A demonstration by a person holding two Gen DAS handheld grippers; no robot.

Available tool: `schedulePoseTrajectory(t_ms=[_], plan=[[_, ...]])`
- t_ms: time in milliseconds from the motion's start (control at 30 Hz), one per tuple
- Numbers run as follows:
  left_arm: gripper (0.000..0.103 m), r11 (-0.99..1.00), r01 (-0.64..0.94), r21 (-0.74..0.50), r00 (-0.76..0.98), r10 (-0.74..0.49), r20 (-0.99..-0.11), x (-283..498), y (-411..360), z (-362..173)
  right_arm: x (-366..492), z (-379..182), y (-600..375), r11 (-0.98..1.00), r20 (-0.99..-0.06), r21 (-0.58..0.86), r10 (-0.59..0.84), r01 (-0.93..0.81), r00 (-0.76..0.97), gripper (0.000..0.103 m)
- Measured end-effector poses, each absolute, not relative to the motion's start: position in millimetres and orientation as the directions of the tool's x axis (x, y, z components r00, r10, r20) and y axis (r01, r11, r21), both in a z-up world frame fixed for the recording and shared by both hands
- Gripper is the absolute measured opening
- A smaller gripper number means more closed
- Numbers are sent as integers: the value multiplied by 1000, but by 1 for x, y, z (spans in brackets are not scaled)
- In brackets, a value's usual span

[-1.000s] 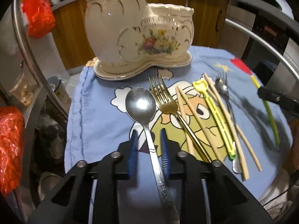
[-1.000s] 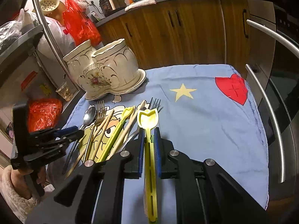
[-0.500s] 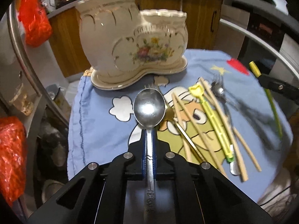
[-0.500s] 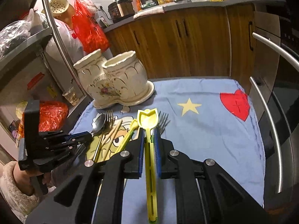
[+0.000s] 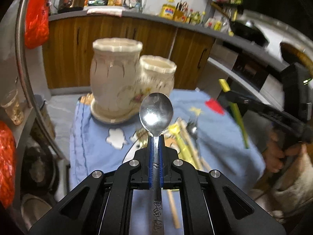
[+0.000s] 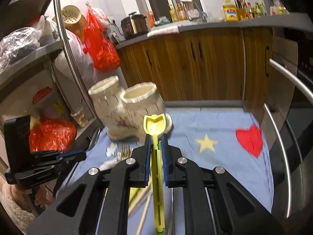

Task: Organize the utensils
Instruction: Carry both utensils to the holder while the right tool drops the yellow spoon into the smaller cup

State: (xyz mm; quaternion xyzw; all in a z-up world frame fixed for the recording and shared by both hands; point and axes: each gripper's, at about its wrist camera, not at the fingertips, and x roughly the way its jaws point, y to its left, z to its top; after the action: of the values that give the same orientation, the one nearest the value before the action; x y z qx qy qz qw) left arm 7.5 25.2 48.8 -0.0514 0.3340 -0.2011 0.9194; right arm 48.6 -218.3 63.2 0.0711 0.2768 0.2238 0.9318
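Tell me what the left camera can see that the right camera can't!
Only the left wrist view shows the spoon pinched in the left gripper, and a black wok on the counter. Only the right wrist view shows the yellow spoon's scoop end in the right gripper, plus the whole red heart on the cloth. Both show the cream holder and the blue cloth.

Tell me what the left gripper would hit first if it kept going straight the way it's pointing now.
Probably the ceramic utensil holder. The left gripper, shut on the metal spoon, points toward the holder's lower right side, so the spoon bowl would likely touch it first. Depth is unclear in this blurred fisheye view.
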Motion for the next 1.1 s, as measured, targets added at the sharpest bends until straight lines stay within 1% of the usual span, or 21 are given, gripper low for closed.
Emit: schedulePoseTrajectory(t_ms=[167,267,367,400,500,667,833,900,967,1100], plan=[[6,900,359,-248,744,-436,-506,19,37,94,77,94,-200,870,-414,260,492,-418,766,11],[6,916,347,-203,800,-402,-446,36,40,121,100,111,-193,857,-358,274,513,-437,781,11],[6,916,340,-212,830,-398,-390,63,42,142,127,124,-186,851,-306,291,516,-438,800,11],[6,921,328,-211,847,-385,-365,74,43,148,134,126,-184,848,-291,301,518,-437,805,11],[6,935,299,-191,878,-348,-329,102,41,160,157,129,-176,839,-262,324,523,-436,811,11],[6,948,259,-186,908,-304,-288,142,40,160,190,117,-160,852,-224,317,495,-417,840,11],[6,966,209,-152,939,-242,-243,162,35,152,205,102,-151,858,-215,315,481,-406,850,11],[6,977,177,-117,950,-201,-238,166,33,146,210,96,-145,861,-219,309,478,-405,850,11],[6,981,160,-108,955,-182,-235,169,35,138,213,88,-142,863,-226,306,475,-401,850,11],[6,982,162,-101,951,-183,-248,170,36,129,215,77,-141,870,-247,296,469,-395,848,11]])
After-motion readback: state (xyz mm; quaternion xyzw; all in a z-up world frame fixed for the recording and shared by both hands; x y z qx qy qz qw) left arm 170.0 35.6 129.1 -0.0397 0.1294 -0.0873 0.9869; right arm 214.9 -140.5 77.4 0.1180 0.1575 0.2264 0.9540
